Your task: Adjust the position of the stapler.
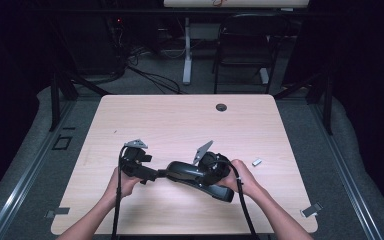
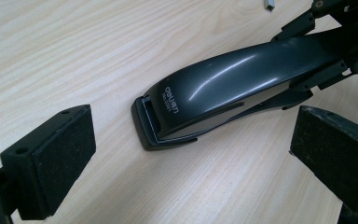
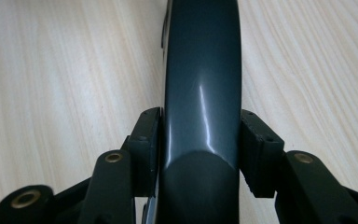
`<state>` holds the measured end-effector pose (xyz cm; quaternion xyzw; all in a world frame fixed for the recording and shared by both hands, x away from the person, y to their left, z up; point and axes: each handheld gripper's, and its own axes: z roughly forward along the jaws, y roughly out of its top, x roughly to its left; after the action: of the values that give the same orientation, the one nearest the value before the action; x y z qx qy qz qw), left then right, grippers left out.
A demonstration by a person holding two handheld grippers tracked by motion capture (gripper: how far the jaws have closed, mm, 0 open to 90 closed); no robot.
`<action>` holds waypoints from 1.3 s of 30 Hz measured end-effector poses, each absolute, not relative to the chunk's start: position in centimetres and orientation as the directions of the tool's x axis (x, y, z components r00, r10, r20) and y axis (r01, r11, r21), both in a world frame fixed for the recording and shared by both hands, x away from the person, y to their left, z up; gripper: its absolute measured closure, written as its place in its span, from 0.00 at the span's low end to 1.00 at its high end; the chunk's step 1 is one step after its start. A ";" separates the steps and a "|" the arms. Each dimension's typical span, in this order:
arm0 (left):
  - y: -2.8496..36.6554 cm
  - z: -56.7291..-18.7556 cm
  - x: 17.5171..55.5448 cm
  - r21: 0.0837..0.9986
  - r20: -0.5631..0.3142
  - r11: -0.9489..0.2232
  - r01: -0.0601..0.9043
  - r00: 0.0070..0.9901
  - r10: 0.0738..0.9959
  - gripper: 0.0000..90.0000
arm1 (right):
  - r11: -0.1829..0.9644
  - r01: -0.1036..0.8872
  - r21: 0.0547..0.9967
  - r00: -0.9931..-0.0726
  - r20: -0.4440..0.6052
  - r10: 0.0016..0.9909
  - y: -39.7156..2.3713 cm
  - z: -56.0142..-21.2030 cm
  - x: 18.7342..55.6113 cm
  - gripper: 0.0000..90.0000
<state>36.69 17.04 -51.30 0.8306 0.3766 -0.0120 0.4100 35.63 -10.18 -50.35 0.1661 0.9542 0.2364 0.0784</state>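
Currently, a glossy black plastic stapler with a long curved top (image 1: 190,172) lies on the pale wood-grain table (image 1: 180,120), near the person's edge and roughly midway across it; its long body runs between the two hand-held grippers. In the right gripper view, the right gripper (image 3: 200,140) straddles the rear half of the stapler (image 3: 200,93); its two black pads sit flush against the shiny flanks on both sides, so the claw is clenched on the stapler. The stapler's front end points away from that camera, along the line of the jaws, with bare table on either side.

In the left gripper view, the left gripper (image 2: 191,154) is released; its two square black pads stand wide apart, one at each lower corner of the picture, and nothing is pressed between them. The stapler's front end (image 2: 168,116), with small white lettering on its nose and its base flat on the wood, lies ahead of those pads and between their lines, apart from both. Farther off in that view, the linkage of the right gripper closes around the stapler's rear.

From the high view, the left hand (image 1: 122,182) holds its gripper just beside the stapler's front tip, while the right hand (image 1: 242,180) grasps its gripper at the rear; a small silvery metal piece (image 1: 256,162) rests on the table just beyond the right hand.
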 end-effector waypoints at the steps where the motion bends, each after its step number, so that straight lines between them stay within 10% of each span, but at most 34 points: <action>1: 17.0 -51.2 36.7 0.672 -0.327 -0.382 0.635 0.717 0.615 0.00 | 0.834 0.272 0.480 -0.936 -0.070 0.345 -10.3 -50.3 35.6 0.61; 12: 17.3 -51.2 36.8 0.677 -0.326 -0.378 0.631 0.718 0.615 0.00 | 0.864 0.110 0.492 -0.984 -0.067 0.164 -10.8 -50.3 34.7 0.62; 27: 17.4 -50.9 36.6 0.678 -0.314 -0.385 0.626 0.721 0.618 0.00 | 0.821 0.350 0.451 -0.915 -0.022 0.402 -16.1 -49.0 32.5 0.55; 39: 17.1 -51.2 36.7 0.674 -0.319 -0.399 0.622 0.732 0.603 0.00 | 0.829 0.309 0.467 -0.900 -0.138 0.413 -16.4 -49.3 33.3 0.53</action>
<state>36.66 17.13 -51.22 0.8362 0.3662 -0.0117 0.4082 33.32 -16.38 -49.33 0.1903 0.9490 0.2224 0.1172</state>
